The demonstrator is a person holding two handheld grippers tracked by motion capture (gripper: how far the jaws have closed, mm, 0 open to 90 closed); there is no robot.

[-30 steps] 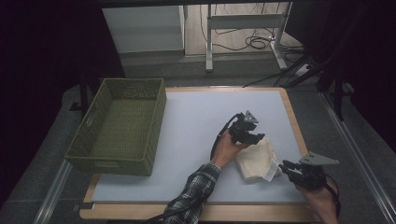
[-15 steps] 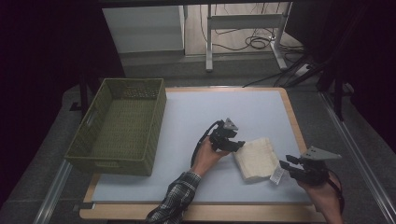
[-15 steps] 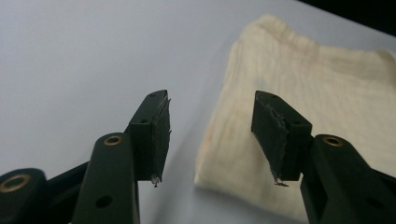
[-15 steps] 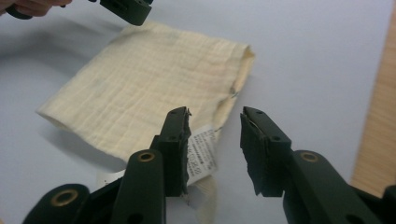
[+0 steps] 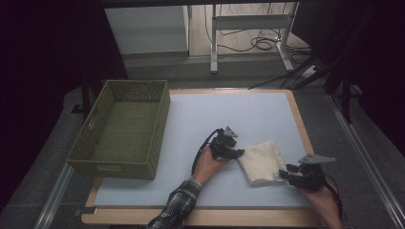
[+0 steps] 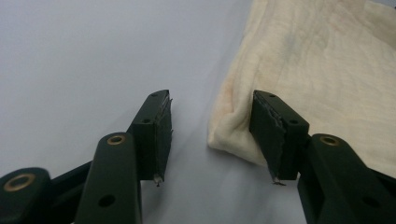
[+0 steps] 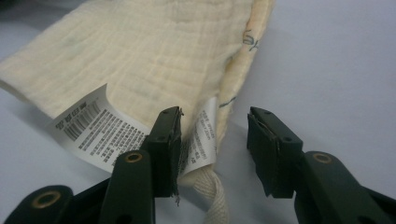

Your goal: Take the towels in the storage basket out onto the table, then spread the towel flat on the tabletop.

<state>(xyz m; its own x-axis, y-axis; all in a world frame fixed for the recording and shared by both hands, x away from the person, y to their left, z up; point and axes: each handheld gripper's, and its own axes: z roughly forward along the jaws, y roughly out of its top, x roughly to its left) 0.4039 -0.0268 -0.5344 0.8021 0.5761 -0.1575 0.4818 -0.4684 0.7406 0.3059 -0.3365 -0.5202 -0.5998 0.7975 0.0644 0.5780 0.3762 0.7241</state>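
A folded cream cloth (image 5: 260, 160) lies flat on the pale table (image 5: 229, 112), right of centre near the front. My left gripper (image 5: 236, 152) is low at the cloth's left corner. In the left gripper view the jaws (image 6: 212, 135) stand apart, and the cloth's corner (image 6: 327, 60) lies beside the right jaw, unpressed. My right gripper (image 5: 284, 175) sits at the cloth's near right corner. Its jaws (image 7: 217, 149) have just been opening. The cloth's edge (image 7: 154, 56), white printed labels (image 7: 91, 128) and a woven loop (image 7: 215, 200) lie between them, not pinched.
A green woven basket (image 5: 114, 167) stands on the left side of the table, open side up. A wooden rim (image 5: 298, 119) borders the tabletop. Desk legs and cables (image 5: 258, 43) lie on the floor beyond the far edge.
My left gripper has moved left and toward the person, from above the cloth down to its left corner. The cloth now lies flatter. The right gripper has barely shifted.
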